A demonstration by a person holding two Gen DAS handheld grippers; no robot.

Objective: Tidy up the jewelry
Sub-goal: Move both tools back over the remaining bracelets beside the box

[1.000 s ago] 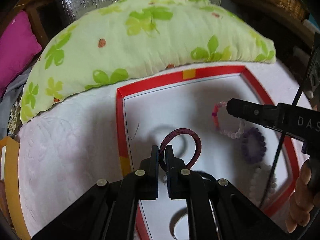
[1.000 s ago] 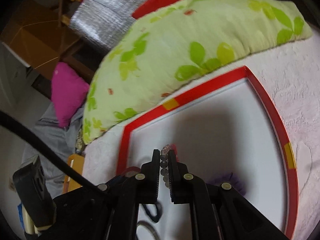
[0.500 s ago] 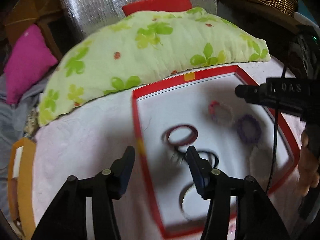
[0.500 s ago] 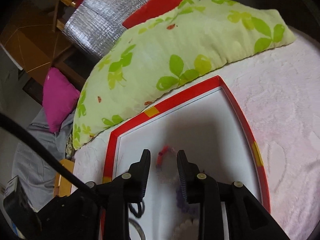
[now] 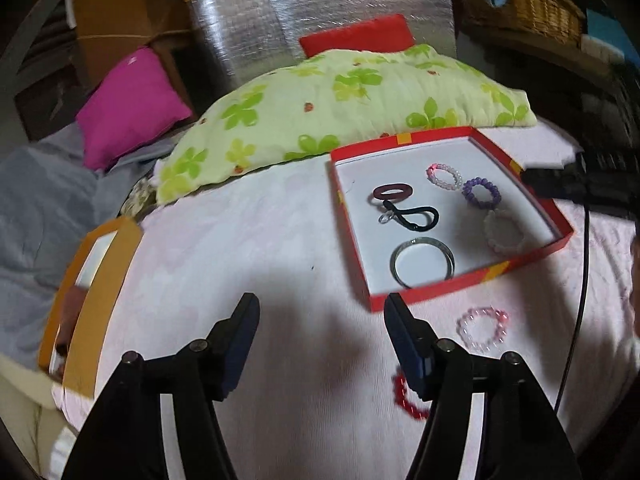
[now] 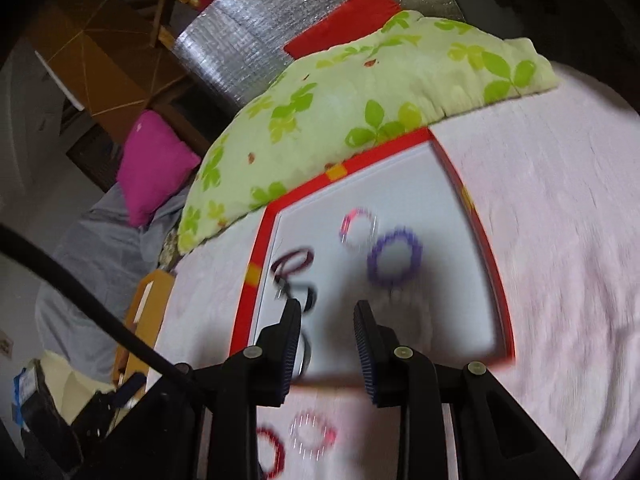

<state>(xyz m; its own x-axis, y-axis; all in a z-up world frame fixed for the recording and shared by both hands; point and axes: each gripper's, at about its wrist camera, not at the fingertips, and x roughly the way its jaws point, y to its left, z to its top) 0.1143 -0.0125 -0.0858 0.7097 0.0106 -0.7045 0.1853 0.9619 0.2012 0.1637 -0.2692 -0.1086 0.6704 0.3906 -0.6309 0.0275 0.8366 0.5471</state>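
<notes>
With both drops done and both tongs empty, the step in hand looks like the move to the next loose piece. Left tongs (image 5: 320,316) gape wide, nothing between the pads; their jaws have just been opening. Right tongs (image 6: 326,314) stand partly apart, also empty, over the near end of the box in a blurred view.

Nearest, on the pink bedspread (image 5: 240,240): a red bead bracelet (image 5: 406,400) at 5 o'clock of the left tongs, half hidden behind the right-hand finger, and a pale pink bead bracelet (image 5: 482,330) at about 3 o'clock, just outside the box's near wall.

Farther, the red box (image 5: 460,280) holds a metal bangle (image 5: 422,262), a black hair tie (image 5: 412,216), a maroon hair tie (image 5: 392,192), a white bead bracelet (image 5: 503,232), a purple bead bracelet (image 5: 481,191) and a pink-and-clear bracelet (image 5: 444,175) at the far end. The green pillow (image 5: 340,100) lies beyond at 12 o'clock.

Next move likely calls for dipping either tongs to one loose bracelet, pinching a single side of the loop, then carrying it over the wall.
</notes>
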